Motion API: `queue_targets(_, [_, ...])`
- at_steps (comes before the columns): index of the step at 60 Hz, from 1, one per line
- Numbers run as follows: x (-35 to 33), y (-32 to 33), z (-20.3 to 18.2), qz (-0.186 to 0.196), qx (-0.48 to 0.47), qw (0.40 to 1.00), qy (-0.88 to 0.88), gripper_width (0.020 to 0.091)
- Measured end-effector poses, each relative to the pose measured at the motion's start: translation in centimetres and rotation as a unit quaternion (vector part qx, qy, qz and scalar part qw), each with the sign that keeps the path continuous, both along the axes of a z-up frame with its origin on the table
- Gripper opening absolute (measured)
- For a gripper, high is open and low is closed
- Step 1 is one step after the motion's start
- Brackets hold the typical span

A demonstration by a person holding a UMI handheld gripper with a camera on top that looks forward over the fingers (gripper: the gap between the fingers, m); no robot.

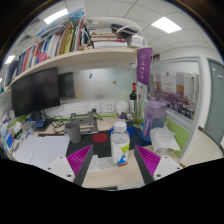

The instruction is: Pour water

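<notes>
A small clear plastic bottle [120, 142] with a white cap and a blue and yellow label stands upright on a pale board [108, 175] on the desk. It sits just ahead of my fingers and between their lines, with a gap at each side. My gripper [114, 160] is open, its magenta pads [80, 157] spread wide to left and right of the bottle. A grey cup [72, 130] stands further back to the left. A clear pitcher [154, 113] stands beyond the bottle to the right.
A red round lid [99, 137] lies behind the bottle. A dark monitor [36, 91] and papers [38, 150] fill the left side. A shelf of books [60, 42] runs overhead. A dark bottle [134, 104] and a purple banner [145, 66] stand at the back.
</notes>
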State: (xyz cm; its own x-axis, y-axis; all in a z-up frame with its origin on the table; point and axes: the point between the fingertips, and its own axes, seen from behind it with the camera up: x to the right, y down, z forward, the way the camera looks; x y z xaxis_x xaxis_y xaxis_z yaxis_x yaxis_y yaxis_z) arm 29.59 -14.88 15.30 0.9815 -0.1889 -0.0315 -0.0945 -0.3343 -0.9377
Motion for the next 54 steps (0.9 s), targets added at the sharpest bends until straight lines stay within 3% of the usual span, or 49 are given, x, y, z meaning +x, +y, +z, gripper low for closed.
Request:
queue_targets(22, [3.4,9.4,-7.3,0.089,0.014,0.995,-0.05,0.0844])
queue_targets(26, [3.2,10.5,-7.8,0.104,0.023,0.993,-0.05,0.08])
queue_targets(29, [3.1,11.0,-7.9,0.11,0.032,0.992,-0.051,0.0723])
queue_targets(36, [3.5,11.8,-7.7,0.105,0.051,0.992,-0.051,0.0621])
queue_targets(38, [3.6,12.1,-7.5,0.102,0.06,0.992,-0.051,0.0562])
queue_targets(54, [3.2,12.8,-7.3,0.09,0.069,0.992,-0.061,0.0443])
